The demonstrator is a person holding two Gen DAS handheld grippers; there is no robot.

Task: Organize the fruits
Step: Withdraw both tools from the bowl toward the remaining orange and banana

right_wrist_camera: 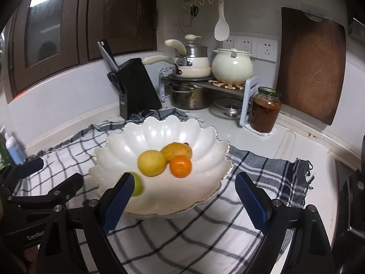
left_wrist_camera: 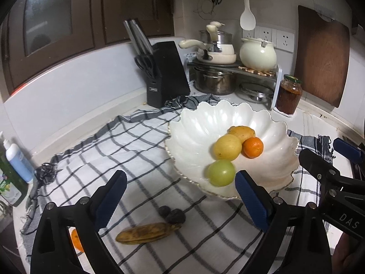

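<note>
The left gripper (left_wrist_camera: 180, 196) has its two blue-padded fingers (left_wrist_camera: 109, 199) spread wide apart, holding and touching nothing; it hangs above the checked cloth (left_wrist_camera: 127, 150), just near-left of the white scalloped bowl (left_wrist_camera: 196, 125), pointing forward and slightly down. The right gripper (right_wrist_camera: 184, 196) is likewise wide open and grips nothing; its left finger pad (right_wrist_camera: 118, 198) sits in front of the bowl's near rim and partly hides the green fruit (right_wrist_camera: 138, 186), though whether it touches either cannot be told. It is held low over the cloth, aimed at the bowl, with the left gripper beside it on the left.

Four fruits lie in the bowl: one green fruit (left_wrist_camera: 220, 173) nearest, one yellow round fruit (left_wrist_camera: 227, 147), one small orange (left_wrist_camera: 252, 146) to its right, and one yellow-orange fruit (left_wrist_camera: 241, 132) behind them. On the cloth outside the bowl lie one browned banana (left_wrist_camera: 147, 233), two small dark fruits (left_wrist_camera: 172, 214) touching each other just beyond its tip, and one orange (left_wrist_camera: 76, 239) at the near left, partly hidden by the left gripper.
</note>
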